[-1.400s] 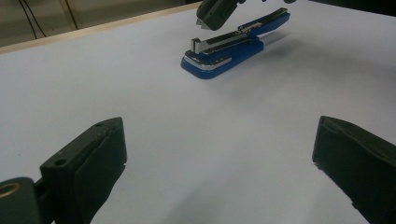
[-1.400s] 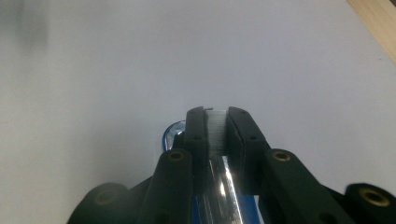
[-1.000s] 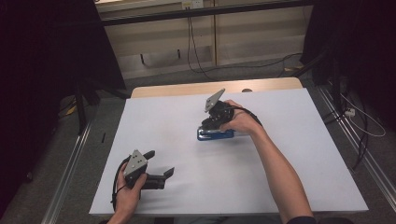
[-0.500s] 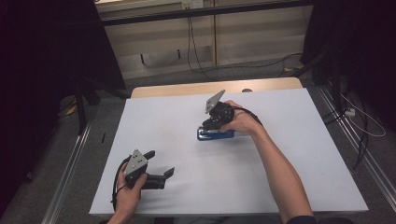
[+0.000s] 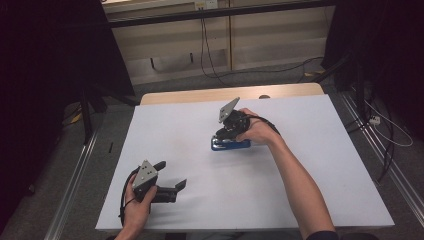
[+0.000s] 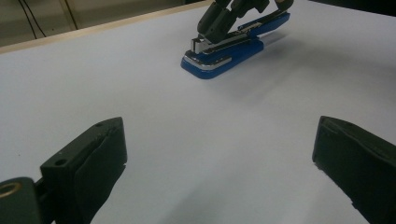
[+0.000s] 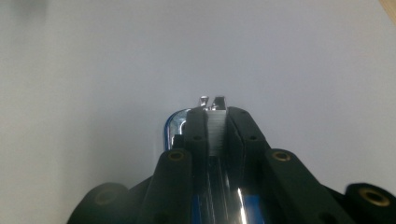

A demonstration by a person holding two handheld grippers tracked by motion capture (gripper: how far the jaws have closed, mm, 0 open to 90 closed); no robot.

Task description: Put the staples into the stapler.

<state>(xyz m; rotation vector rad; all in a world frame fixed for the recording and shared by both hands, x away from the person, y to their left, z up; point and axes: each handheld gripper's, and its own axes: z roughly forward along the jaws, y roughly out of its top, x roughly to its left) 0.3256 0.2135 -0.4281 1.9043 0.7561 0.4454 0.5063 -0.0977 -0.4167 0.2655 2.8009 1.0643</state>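
A blue stapler (image 5: 231,145) lies near the middle of the white table top (image 5: 325,175). In the left gripper view the stapler (image 6: 224,58) has its blue lid tilted up off the metal magazine. My right gripper (image 5: 225,134) comes down on it from above. In the right gripper view the right gripper (image 7: 216,122) is shut on the narrow silver magazine, with the blue base (image 7: 173,125) showing to the left below it. My left gripper (image 5: 172,174) rests near the front left of the table. Its jaws stand wide apart (image 6: 219,130) with nothing between them and point toward the stapler.
A strip of bare wood (image 5: 200,95) runs along the table's far edge. Beyond it cables (image 5: 205,45) hang and trail over the floor. Metal rails (image 5: 75,175) flank the table on both sides.
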